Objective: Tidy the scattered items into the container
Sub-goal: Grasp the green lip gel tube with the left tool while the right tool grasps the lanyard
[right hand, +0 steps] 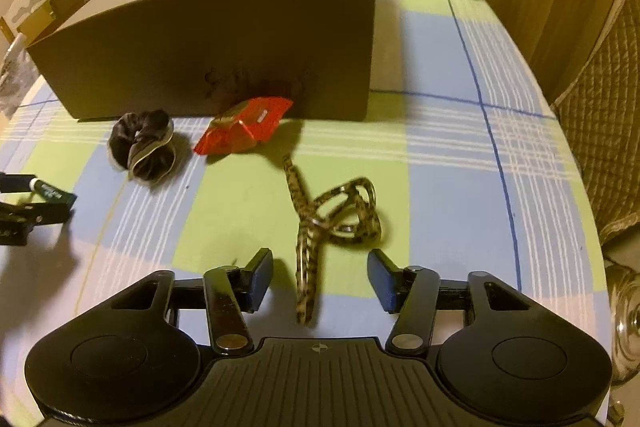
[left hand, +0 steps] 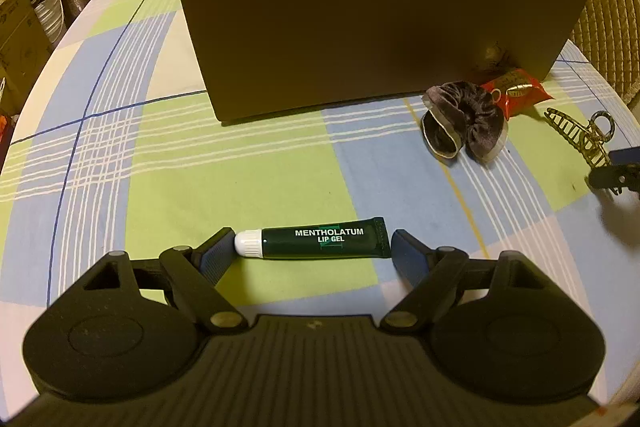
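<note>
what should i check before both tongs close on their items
1. Lip gel tube lies lengthwise between the open left tongs: ok.
2. Left fingers touching the tube ends: cannot tell.
3. Hair claw clip sits between the open right tongs: ok, but its far end sticks out beyond the fingertips.
4. Brown box has its top open, ready to receive items: ok.
5. Scrunchie and red packet lie away from both grasps: ok.
</note>
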Tool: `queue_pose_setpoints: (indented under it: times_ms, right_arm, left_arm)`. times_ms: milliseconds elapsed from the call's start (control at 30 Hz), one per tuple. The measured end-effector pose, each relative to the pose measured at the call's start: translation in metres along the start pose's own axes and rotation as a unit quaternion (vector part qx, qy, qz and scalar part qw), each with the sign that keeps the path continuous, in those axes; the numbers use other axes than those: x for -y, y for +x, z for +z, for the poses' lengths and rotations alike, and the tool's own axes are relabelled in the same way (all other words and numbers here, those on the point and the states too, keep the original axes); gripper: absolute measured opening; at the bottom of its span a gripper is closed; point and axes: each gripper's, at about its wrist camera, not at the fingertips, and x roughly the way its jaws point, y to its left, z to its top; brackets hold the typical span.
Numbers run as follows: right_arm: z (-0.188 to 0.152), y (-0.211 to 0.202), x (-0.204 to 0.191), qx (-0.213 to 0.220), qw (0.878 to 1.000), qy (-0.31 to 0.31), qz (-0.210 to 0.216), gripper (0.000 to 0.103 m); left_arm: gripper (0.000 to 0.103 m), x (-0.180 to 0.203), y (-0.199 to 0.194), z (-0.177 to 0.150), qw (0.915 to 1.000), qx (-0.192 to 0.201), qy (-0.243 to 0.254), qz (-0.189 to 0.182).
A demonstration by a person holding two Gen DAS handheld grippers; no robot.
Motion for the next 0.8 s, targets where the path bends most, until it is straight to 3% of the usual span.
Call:
queue_pose_setpoints:
  times_ms: [67,133,800]
  right_arm:
    - [0.001,0.002,-0.005,0.006,1.000,-0.013,-0.010,0.016]
    - [0.002,0.003,-0.009,0.008,1.000,-0.019,-0.015,0.006]
    - [0.000,-0.029,-0.005,0.027,0.999,0.033,0.010,0.003]
  left_arm:
    - [0.082,0.000,0.000,0.000,1.0000,0.002,-0.002,0.001]
    - [0.082,0.001,-0.001,-0.001,1.0000,0.004,-0.001,0.001]
    - [0.081,0.000,-0.018,0.001,0.9999,0.001,0.015,-0.009]
